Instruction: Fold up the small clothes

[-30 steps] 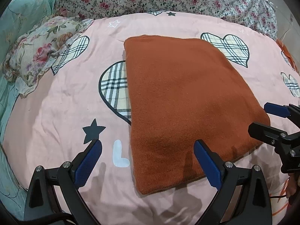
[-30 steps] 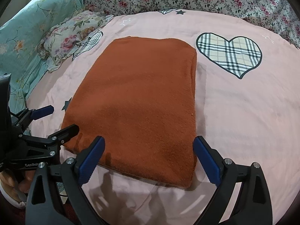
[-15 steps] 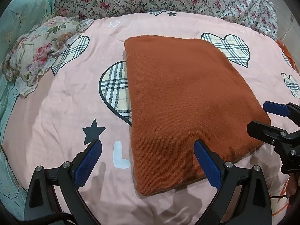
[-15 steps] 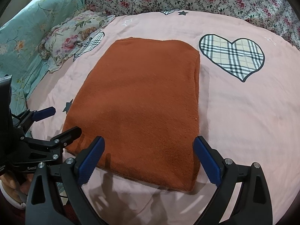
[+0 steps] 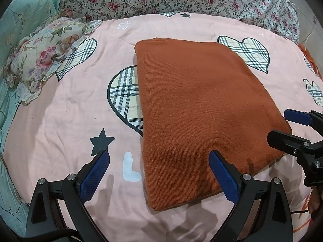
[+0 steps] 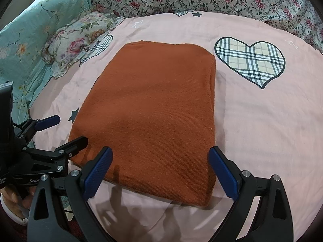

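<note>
Jaws spread wide and empty on both left gripper (image 5: 158,173) and right gripper (image 6: 161,168), hovering just off the near edge of the orange knit garment (image 5: 199,109), lying flat as a neat folded rectangle on the pink bed sheet (image 5: 60,125); probably near finished, perhaps one more fold left.

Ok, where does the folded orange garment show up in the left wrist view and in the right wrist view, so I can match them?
Left wrist view: the folded orange garment lies right of centre, with its near corner between the open left gripper fingers.
Right wrist view: it lies at centre, its near edge between the open right gripper fingers.
Shared landmark: the floral pillow, upper left in both.
</note>
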A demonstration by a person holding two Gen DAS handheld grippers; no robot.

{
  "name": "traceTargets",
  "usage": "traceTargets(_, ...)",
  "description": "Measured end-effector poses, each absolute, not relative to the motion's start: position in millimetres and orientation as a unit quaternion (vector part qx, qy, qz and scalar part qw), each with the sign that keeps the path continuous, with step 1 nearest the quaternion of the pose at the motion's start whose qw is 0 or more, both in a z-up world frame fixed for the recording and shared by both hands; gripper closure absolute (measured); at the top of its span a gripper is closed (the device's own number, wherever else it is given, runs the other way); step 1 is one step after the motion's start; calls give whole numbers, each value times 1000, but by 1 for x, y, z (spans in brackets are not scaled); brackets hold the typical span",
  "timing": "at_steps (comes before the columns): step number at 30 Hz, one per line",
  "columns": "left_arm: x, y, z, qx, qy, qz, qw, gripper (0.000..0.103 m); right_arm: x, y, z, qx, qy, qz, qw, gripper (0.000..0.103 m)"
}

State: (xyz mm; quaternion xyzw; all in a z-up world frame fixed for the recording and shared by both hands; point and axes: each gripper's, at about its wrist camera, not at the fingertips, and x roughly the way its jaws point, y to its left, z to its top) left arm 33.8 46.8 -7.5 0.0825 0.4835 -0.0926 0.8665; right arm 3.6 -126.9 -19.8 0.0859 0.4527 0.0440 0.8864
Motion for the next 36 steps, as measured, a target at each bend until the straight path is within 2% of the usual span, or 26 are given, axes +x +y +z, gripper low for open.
traceTargets(36, 35, 38, -5, 88, 482, -95, 867, 4, 4, -129, -18, 88, 453, 46, 886, 7)
